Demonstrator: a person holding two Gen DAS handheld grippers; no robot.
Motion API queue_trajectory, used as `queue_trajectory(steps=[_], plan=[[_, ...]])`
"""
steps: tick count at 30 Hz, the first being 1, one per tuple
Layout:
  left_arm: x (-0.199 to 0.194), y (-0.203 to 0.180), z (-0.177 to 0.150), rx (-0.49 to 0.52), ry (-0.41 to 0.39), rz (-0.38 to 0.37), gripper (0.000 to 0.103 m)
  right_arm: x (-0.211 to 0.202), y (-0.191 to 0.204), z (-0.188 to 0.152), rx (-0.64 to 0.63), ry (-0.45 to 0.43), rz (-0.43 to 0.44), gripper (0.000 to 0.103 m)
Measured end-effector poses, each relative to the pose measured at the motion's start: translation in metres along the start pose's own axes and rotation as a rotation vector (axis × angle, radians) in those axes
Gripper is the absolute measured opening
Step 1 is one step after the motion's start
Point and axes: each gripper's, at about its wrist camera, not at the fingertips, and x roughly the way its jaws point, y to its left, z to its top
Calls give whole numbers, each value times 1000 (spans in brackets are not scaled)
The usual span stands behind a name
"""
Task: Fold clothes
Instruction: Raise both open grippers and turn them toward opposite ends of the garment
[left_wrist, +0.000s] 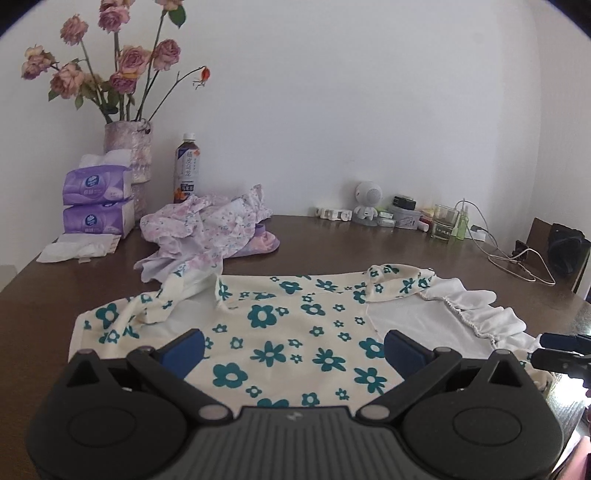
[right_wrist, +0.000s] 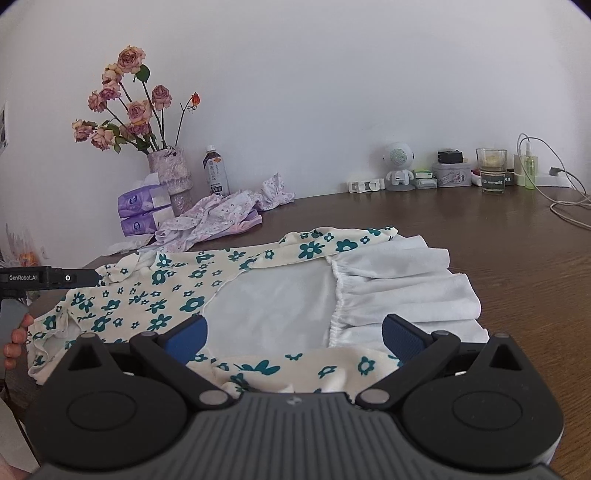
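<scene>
The dress (left_wrist: 295, 332), cream with teal flowers and a white skirt, lies spread flat on the brown table (right_wrist: 517, 258). The left gripper (left_wrist: 293, 350) hovers above its flowered part, jaws spread wide, holding nothing. The right gripper (right_wrist: 293, 338) hovers above the white panel, jaws likewise spread and empty. A crumpled lilac garment (left_wrist: 207, 229) sits beyond, near the vase (left_wrist: 129, 147).

A cream dress with teal flowers (left_wrist: 280, 332) and white lining lies spread, partly folded, on the table.
</scene>
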Motion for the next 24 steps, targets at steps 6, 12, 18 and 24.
queue_trajectory(steps=[6,12,18,24], plan=[[-16,-10,-1,22,-12,-19,103,-2,10,-4,-51,14,-18,103],[-30,-17,-4,41,-13,-42,103,-16,21,-3,-82,-12,-59,103],[-33,-19,-15,47,26,-82,103,-32,24,-2,-118,-78,-104,103],[-39,-29,-28,135,66,-113,103,-35,18,-6,-113,-62,-88,103]])
